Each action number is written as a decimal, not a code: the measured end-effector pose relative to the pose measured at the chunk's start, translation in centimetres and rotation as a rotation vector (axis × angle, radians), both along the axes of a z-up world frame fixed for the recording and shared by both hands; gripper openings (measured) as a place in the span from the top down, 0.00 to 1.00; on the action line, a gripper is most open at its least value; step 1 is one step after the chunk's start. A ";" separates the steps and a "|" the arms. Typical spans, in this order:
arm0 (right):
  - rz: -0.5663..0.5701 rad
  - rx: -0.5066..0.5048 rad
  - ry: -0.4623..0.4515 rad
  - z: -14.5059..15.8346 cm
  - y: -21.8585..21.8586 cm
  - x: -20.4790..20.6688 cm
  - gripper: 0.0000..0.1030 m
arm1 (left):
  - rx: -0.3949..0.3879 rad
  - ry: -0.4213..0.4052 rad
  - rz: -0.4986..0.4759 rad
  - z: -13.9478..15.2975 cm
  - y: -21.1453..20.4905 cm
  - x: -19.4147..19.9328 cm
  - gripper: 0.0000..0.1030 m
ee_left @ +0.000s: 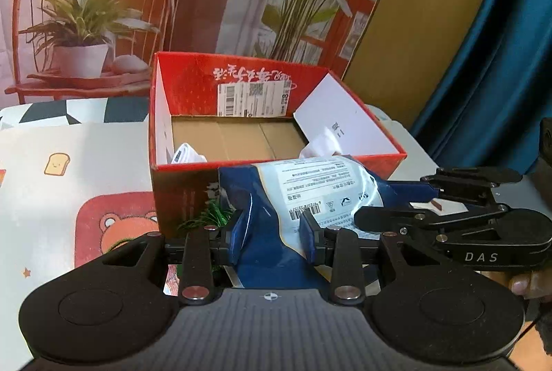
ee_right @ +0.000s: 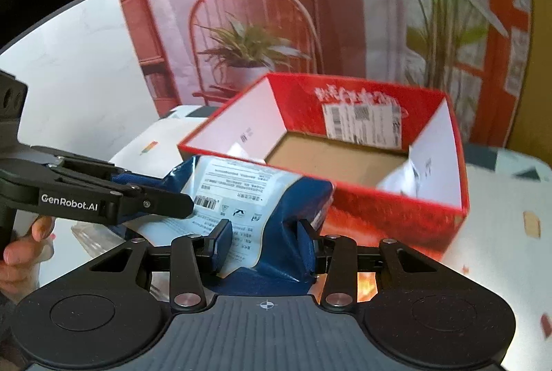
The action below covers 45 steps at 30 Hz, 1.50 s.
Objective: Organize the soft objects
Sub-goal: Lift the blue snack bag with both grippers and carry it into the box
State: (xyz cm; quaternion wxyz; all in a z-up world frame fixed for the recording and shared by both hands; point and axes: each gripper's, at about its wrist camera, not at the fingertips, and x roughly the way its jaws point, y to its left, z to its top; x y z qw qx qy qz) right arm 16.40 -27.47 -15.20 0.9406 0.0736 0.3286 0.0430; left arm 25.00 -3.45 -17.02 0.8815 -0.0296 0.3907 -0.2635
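I hold the blue pouch (ee_left: 269,216) clenched in both left gripper (ee_left: 272,234) and right gripper (ee_right: 264,245), spreading its limp weight, poised at the red box's (ee_left: 345,160) 6 o'clock rim.

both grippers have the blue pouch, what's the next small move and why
Probably lift the blue pouch a little and carry it forward over the near rim of the red box. Both the left gripper and right gripper pinch it, and it sits just in front of that rim, at about its height. The box is open, its cardboard floor mostly bare.
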 end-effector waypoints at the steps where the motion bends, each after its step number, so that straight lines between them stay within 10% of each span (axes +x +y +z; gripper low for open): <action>1: 0.010 -0.010 -0.005 0.3 0.0 0.1 0.63 | -0.003 -0.001 -0.002 0.1 0.1 0.1 0.65; 27: 0.039 -0.098 -0.123 5.2 -2.4 4.5 0.67 | -0.059 -0.107 0.011 4.3 -0.8 5.9 0.65; 45: -0.017 -0.176 0.024 -1.1 -6.3 16.1 0.67 | 0.088 0.005 0.018 -1.0 -3.5 16.5 0.63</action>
